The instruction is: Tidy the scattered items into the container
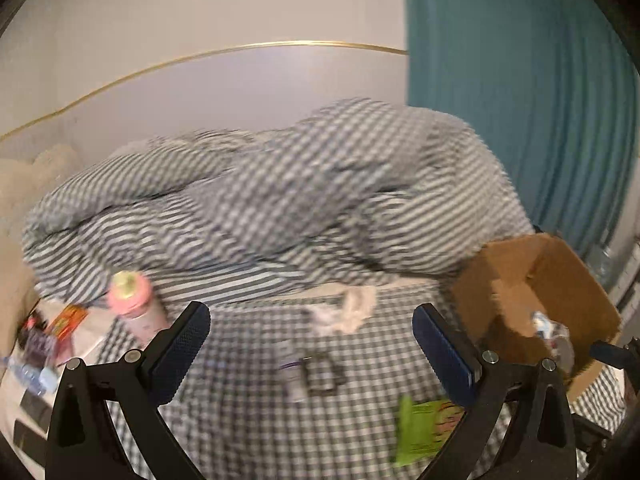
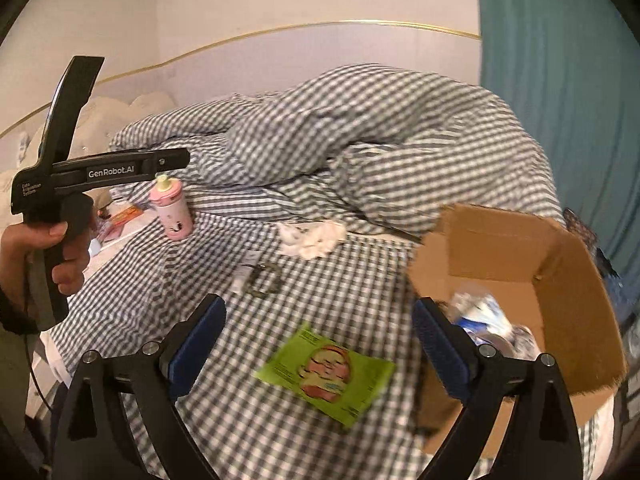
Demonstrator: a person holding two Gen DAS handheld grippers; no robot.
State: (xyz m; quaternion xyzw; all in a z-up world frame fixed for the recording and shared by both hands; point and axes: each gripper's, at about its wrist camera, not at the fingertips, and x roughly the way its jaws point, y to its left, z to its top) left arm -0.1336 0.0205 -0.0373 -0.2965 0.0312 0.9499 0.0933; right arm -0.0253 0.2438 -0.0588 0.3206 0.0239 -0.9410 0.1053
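Observation:
An open cardboard box (image 2: 568,280) stands on the checked bed at the right, with crumpled wrappers (image 2: 486,322) inside; it also shows in the left wrist view (image 1: 560,280). A green sachet (image 2: 326,374) lies flat between my right gripper's fingers; it also shows in the left wrist view (image 1: 426,426). A pink bottle (image 2: 172,210) stands at the left, also seen in the left wrist view (image 1: 134,304). A white crumpled tissue (image 2: 314,238) and a small dark item with a white tube (image 2: 260,278) lie mid-bed. My right gripper (image 2: 320,340) is open and empty. My left gripper (image 1: 312,344) is open and empty.
A bunched gingham duvet (image 2: 360,136) fills the back of the bed. Small packets and a plastic bottle (image 1: 40,360) lie on the white surface at the left. A teal curtain (image 2: 568,100) hangs at the right. A cream pillow (image 2: 120,112) rests by the headboard.

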